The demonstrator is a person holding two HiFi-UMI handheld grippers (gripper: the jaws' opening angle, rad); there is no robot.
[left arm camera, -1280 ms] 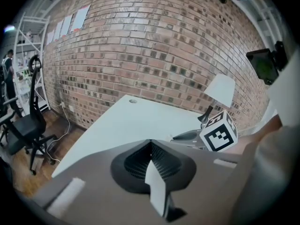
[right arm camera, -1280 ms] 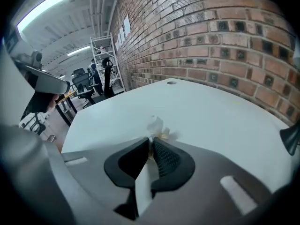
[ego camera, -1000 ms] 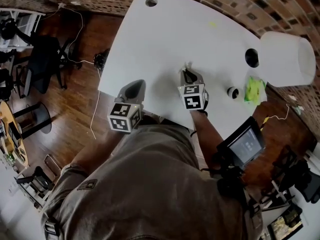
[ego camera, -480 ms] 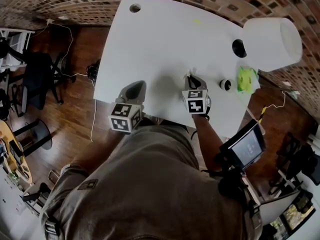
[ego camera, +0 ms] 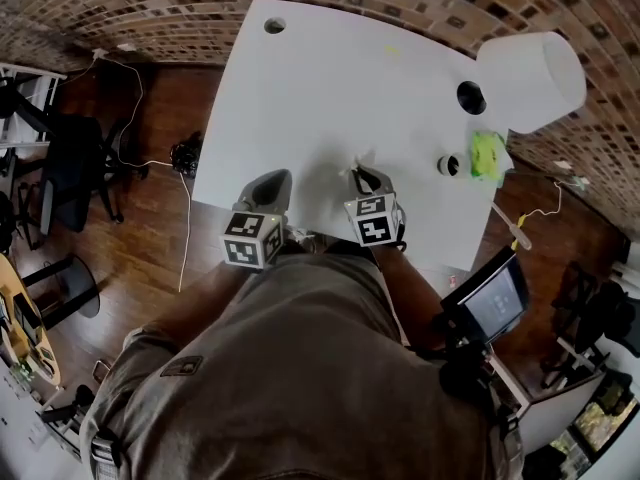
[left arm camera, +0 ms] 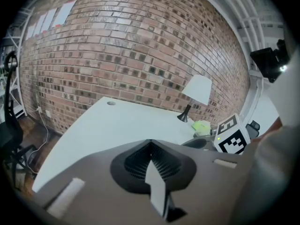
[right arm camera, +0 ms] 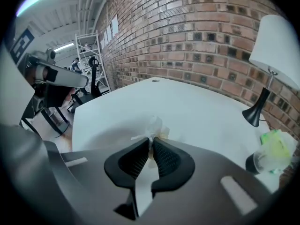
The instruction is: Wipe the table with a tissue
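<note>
One tissue (right arm camera: pixel 153 125), white and crumpled, is the item in work: we find it pinched between the jaws of the right gripper (right arm camera: pixel 151 142), with its loose end protruding past the jaw tips toward the white table (right arm camera: pixel 187 102). The jaws stand narrow, nearly together, with only the tissue between them. In the head view, the right gripper (ego camera: pixel 362 176) is positioned over the near part of the table (ego camera: pixel 330 88), a short way in from the edge closest to the person. Whether the tissue touches the surface we cannot tell. The left gripper (ego camera: pixel 270 183) is beside it at the near edge, apart from the tissue; in the left gripper view its jaws (left arm camera: pixel 150 146) are pressed together with nothing between them. Toward the right end of the table we note a small round object (ego camera: pixel 447 166) and, just beside it, a yellow-green item (ego camera: pixel 488 155). A table lamp with a white shade (ego camera: pixel 530 68) and a dark base (ego camera: pixel 470 96) stands near that same end, close to the brick wall (right arm camera: pixel 201 32). Off the table, a dark office chair (ego camera: pixel 75 158) stands on the wooden floor (ego camera: pixel 150 228) at left, and a small screen (ego camera: pixel 490 298) shows at right.
</note>
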